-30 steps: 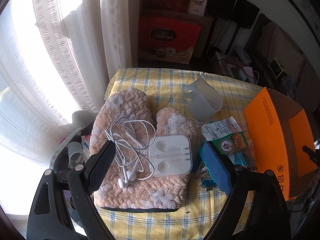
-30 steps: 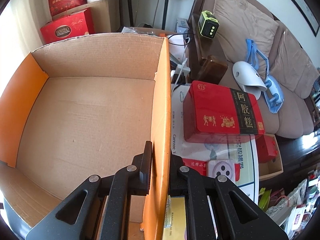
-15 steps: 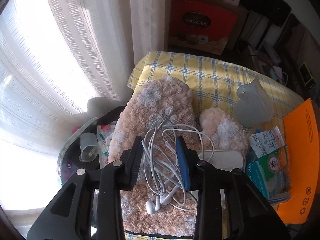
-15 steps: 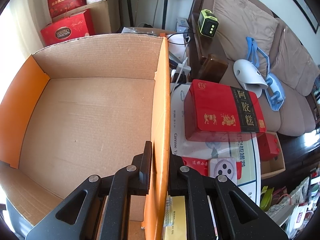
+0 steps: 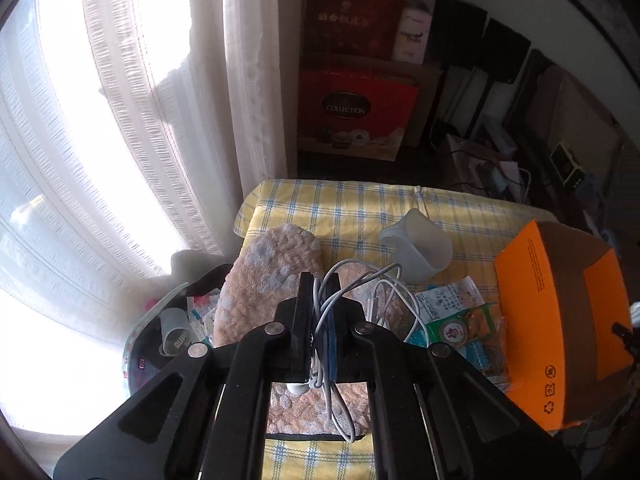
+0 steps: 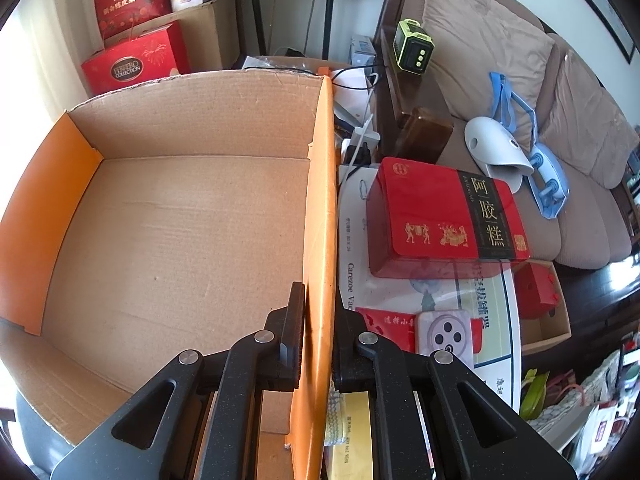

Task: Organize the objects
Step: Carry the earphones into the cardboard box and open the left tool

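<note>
A: Where are the white wired earphones [image 5: 362,300]?
B: Pinched in the left gripper [image 5: 320,312], cable looping toward 3 o'clock over the fuzzy slipper [image 5: 260,276].
A: And the right gripper [image 6: 318,332]?
B: Clamped on the orange cardboard box [image 6: 180,220] wall, at the box's 5 o'clock.

White wired earphones [image 5: 362,300] hang in a tangled bunch, cord loops spilling to the right and one strand trailing down over the fluffy peach-and-grey slipper [image 5: 264,272] below. An earbud dangles at the bottom of the bunch. The open cardboard box [image 6: 172,240], orange outside and plain brown inside, sits upright with bare floor; its near wall appears slightly bowed, perhaps lens distortion.
</note>
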